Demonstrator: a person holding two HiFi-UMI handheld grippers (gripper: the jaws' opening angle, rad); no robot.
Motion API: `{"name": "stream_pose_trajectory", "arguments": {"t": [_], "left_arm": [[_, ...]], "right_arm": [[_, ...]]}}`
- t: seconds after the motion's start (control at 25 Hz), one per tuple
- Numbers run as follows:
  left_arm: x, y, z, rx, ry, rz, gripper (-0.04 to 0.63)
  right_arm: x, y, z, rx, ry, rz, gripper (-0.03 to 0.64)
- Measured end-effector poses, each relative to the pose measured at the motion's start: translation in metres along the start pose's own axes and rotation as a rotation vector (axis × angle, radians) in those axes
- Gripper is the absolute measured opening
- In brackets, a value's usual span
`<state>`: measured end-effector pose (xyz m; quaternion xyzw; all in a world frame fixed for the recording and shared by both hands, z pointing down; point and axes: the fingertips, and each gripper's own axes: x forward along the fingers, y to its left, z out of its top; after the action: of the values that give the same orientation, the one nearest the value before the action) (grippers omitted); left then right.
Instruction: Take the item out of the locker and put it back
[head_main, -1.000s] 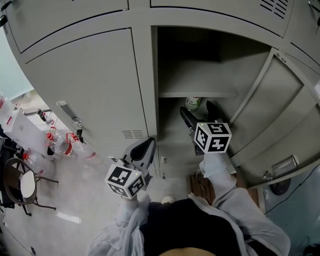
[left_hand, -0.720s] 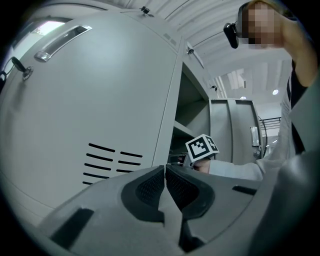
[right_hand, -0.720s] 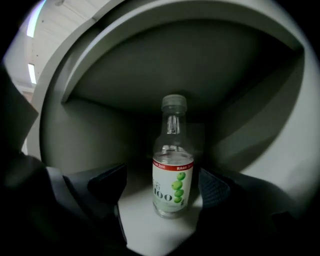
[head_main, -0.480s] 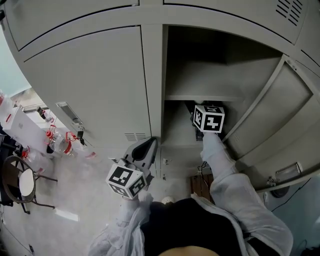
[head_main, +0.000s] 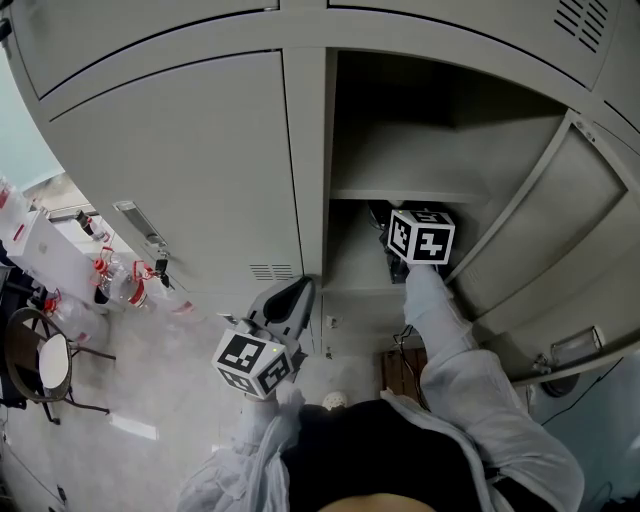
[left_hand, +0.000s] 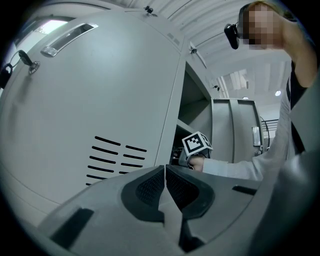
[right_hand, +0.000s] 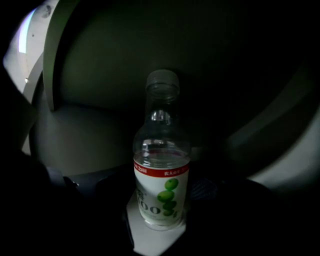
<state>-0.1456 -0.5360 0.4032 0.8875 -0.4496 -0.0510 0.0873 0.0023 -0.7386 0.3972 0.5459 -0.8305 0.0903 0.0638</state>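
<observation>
Bottle (right_hand: 162, 165) upright, far inside open locker (head_main: 420, 150), below shelf. My right hand-held gripper (right_hand: 161, 220) straddles its labelled body, jaws just closing, pads seemingly not yet pressing. Left hand-held gripper (left_hand: 165, 182) closed, empty. Thin plastic: probably light, slick, crushable. Grip label band gently.

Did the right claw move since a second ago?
Yes. In the head view the right claw has gone up the picture, deeper into the open locker under the shelf. Its jaws have just been closing, with the bottle between them.
</observation>
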Motion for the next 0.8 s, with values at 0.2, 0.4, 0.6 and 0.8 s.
{"name": "stream_pose_trajectory", "arguments": {"t": [0.2,0.4,0.6,0.8], "left_arm": [[-0.008,-0.005,0.000,0.002,0.000,0.015,0.015],[-0.017,-0.013,-0.003,-0.001,0.007,0.029,0.015],[-0.029,-0.019,-0.004,-0.015,0.002,0.052,0.015],[-0.038,-0.027,-0.007,-0.029,-0.002,0.068,0.015]], "right_arm": [[-0.010,0.014,-0.003,0.109,0.034,0.080,0.307],[-0.020,0.027,-0.006,0.240,0.057,0.163,0.307],[-0.031,0.048,-0.006,0.392,0.089,0.263,0.307],[-0.043,0.066,-0.011,0.492,0.126,0.340,0.307]]}}
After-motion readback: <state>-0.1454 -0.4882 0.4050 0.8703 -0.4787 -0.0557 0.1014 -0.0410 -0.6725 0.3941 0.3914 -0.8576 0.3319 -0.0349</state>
